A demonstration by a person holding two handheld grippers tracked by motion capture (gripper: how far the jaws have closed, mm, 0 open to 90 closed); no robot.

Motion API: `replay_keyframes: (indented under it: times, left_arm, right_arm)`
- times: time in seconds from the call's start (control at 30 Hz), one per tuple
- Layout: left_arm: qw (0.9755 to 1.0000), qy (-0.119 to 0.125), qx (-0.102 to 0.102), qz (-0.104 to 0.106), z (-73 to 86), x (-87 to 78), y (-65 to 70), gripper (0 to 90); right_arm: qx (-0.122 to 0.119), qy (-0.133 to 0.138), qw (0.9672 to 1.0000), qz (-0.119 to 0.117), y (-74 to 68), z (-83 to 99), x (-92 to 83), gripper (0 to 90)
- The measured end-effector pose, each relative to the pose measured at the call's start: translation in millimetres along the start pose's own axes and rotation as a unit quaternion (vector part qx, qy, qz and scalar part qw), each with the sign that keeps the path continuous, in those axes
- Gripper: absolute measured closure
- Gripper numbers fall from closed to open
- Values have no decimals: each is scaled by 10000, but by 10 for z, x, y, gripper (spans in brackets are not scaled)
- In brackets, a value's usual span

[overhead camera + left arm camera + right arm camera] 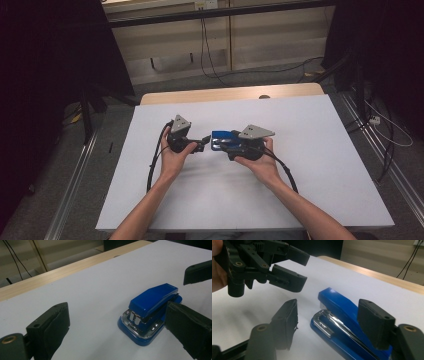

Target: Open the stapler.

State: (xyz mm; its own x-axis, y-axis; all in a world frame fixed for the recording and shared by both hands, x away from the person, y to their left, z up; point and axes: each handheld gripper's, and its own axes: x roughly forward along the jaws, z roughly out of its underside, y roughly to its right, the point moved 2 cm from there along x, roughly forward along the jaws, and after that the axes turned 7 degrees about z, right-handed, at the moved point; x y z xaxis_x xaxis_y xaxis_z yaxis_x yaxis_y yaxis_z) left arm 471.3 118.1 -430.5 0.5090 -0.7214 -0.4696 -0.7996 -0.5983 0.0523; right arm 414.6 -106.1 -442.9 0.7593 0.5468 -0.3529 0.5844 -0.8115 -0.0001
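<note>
A blue stapler [222, 135] with a chrome base plate lies flat at the middle of the white table. My right gripper [221, 144] comes at it from the right and stands open. In the right gripper view [329, 307] its jaws straddle the stapler [337, 315], the left one a clear gap away from it. My left gripper [203, 141] faces the stapler from the left, open wide and holding nothing. In the left gripper view [116, 315] the stapler [150, 311] lies just ahead, close to the right-hand jaw. The two grippers point at each other, a short way apart.
The white tabletop [300, 175] has free room on all sides of the hands. A wooden strip [230, 94] runs along its far edge. Beyond it are a pale wall panel, cables on the floor [210, 65] and dark curtains at both sides.
</note>
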Motion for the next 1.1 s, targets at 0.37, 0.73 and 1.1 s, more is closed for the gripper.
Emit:
replay_keyframes:
  times: [0.37,0.73,1.1]
  left_arm:
    - [9999,-32,98,52,52,49,-8,33]
    - [9997,-217,138,36,98,109,-6,61]
    - [9981,-548,264,116,161,228,68,274]
  right_arm:
    - [-19,-306,9992,-258,28,78,99,671]
    - [238,-566,9974,-381,73,106,182,900]
    - [-103,-990,9947,-255,24,78,334,900]
